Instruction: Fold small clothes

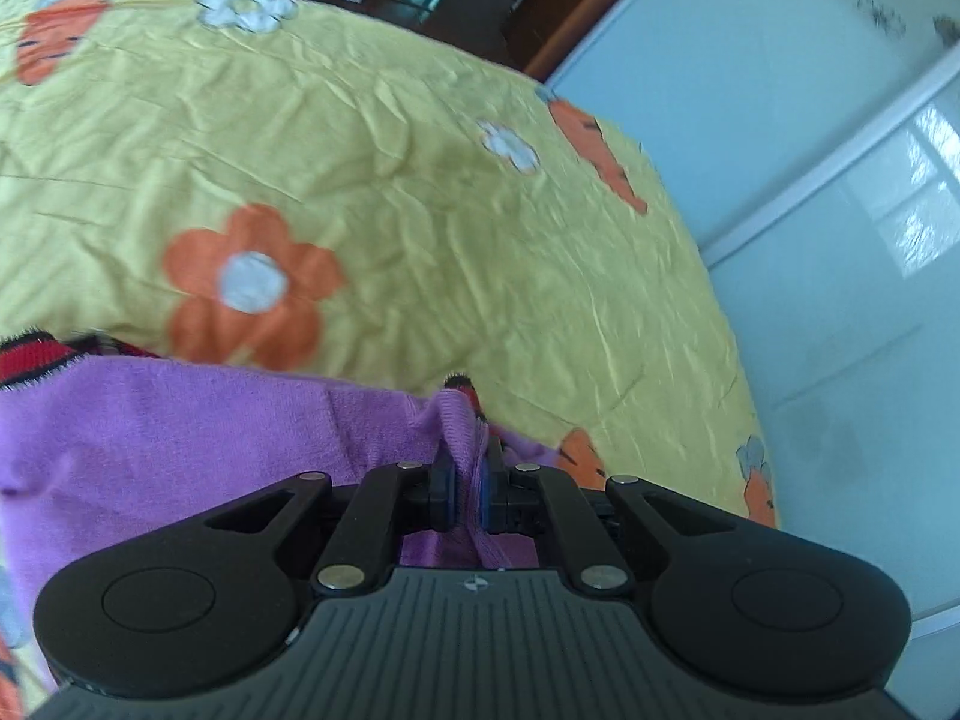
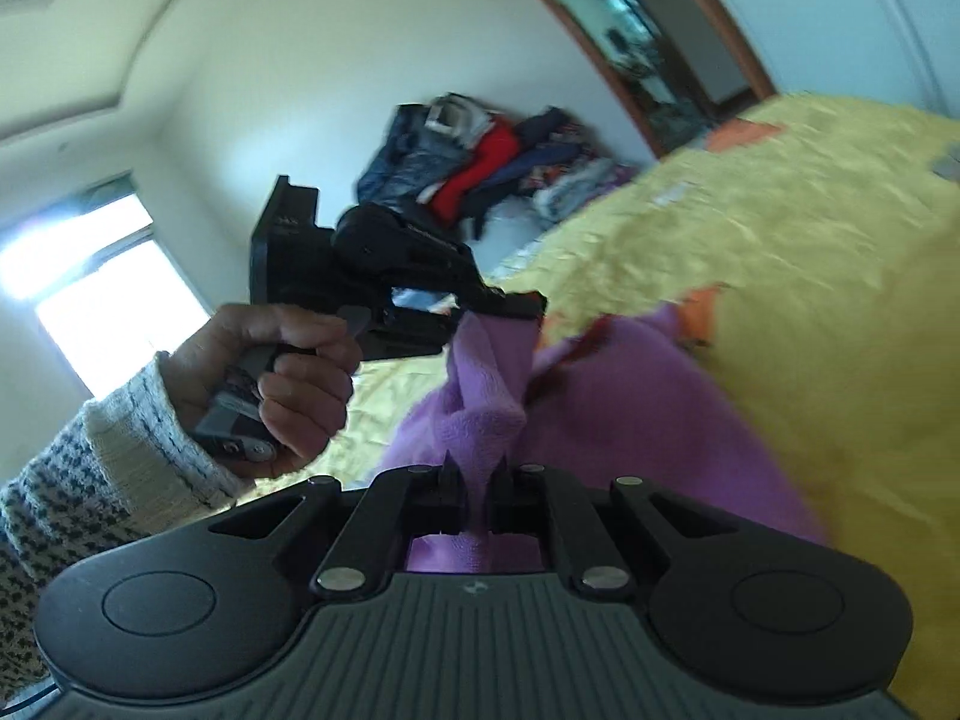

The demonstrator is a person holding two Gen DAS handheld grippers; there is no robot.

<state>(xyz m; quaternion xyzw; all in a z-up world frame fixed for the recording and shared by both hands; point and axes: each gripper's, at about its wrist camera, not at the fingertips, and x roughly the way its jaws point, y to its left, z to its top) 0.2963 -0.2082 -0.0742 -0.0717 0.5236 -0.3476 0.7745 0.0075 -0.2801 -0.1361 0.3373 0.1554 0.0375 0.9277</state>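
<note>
A small purple knitted garment (image 1: 180, 420) with a red and black striped trim (image 1: 30, 354) hangs between both grippers above the yellow bedspread (image 1: 390, 180). My left gripper (image 1: 468, 480) is shut on a bunched edge of it, near a bit of red trim. In the right wrist view my right gripper (image 2: 477, 492) is shut on another fold of the purple garment (image 2: 630, 408). The left gripper (image 2: 516, 306) shows there too, held by a hand (image 2: 288, 384) in a speckled knit sleeve, pinching the cloth's upper edge. The cloth sags between the two grips.
The bedspread has orange flowers (image 1: 252, 288) and carrot prints. Pale sliding wardrobe doors (image 1: 810, 210) run along the bed's right side. A pile of clothes (image 2: 480, 162) lies at the far wall, next to a doorway (image 2: 648, 42). A bright window (image 2: 90, 276) is at left.
</note>
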